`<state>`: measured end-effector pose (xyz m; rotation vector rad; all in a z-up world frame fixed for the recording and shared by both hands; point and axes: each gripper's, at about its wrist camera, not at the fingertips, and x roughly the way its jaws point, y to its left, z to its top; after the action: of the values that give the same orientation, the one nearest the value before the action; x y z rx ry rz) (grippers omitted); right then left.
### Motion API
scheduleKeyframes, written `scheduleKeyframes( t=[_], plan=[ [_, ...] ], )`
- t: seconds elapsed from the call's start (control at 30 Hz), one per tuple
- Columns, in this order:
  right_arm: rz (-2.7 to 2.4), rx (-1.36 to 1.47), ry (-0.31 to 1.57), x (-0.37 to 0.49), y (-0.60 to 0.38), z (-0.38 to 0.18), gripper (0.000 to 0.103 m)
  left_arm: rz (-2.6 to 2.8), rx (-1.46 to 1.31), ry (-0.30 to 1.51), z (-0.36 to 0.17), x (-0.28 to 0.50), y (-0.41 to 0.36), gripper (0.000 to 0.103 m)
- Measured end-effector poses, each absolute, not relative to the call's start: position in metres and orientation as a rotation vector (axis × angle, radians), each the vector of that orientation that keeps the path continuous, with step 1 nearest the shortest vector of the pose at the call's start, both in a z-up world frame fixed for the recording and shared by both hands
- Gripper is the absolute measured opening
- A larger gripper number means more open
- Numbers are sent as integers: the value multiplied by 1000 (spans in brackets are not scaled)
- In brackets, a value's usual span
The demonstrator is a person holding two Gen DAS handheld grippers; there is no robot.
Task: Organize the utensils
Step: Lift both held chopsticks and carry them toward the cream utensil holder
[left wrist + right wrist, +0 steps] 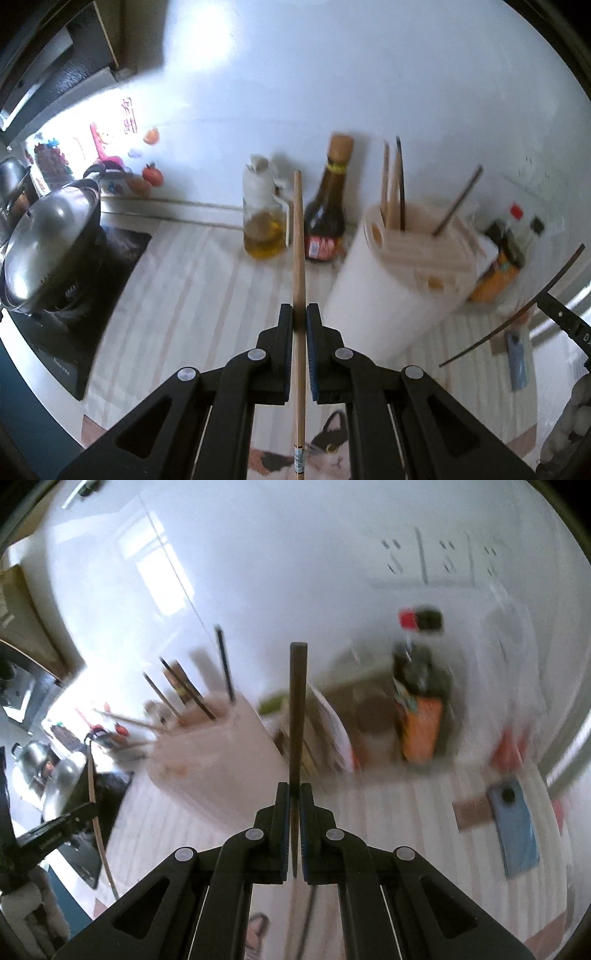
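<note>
The left gripper (300, 314) is clamped on a long pale wooden chopstick (298, 236). The stick passes between the pads and runs toward 12 o'clock in the left wrist view, with its free end above the counter and its decorated end trailing back toward 6 o'clock.

The right gripper (294, 794) is clamped on a long dark brown chopstick (297, 709), which also points toward 12 o'clock from its pads.

The target is the white cylindrical utensil holder with a slotted beige top (399, 273). It stands on the striped counter mat (192, 280) and already carries several upright sticks.

- From the left gripper, the holder lies at about 2 o'clock, near.
- From the right gripper, the same holder (214, 760) lies at about 10 o'clock, near.
- The holder therefore sits between the two grippers. Judged from both views, neither hand is clearly nearer.

Each held stick has its long axis in line with its gripper, tilted forward and down. The holder's slots face up. Insertion probably calls for swinging a stick inward over the slotted top and bringing it closer to upright. Both views are motion-blurred, so individual free slots cannot be told apart.
</note>
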<state>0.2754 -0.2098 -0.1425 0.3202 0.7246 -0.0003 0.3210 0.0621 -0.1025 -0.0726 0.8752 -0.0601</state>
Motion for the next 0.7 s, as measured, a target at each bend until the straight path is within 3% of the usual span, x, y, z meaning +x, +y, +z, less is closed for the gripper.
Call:
scheduleKeyframes(
  t=[0.07, 0.37, 0.47, 0.7],
  plan=[
    [15, 315, 693, 286, -207, -124, 0, -57, -83, 842, -89, 325, 63, 5],
    [40, 280, 612, 315, -196, -68, 0, -77, -69, 705, -36, 337, 50, 5],
    [40, 382, 715, 325, -215, -96, 1, -71, -70, 745, -55, 336, 50, 5],
    [64, 538, 978, 353, -241, -220, 2, -13, -48, 907, -129, 345, 51, 5]
  ],
)
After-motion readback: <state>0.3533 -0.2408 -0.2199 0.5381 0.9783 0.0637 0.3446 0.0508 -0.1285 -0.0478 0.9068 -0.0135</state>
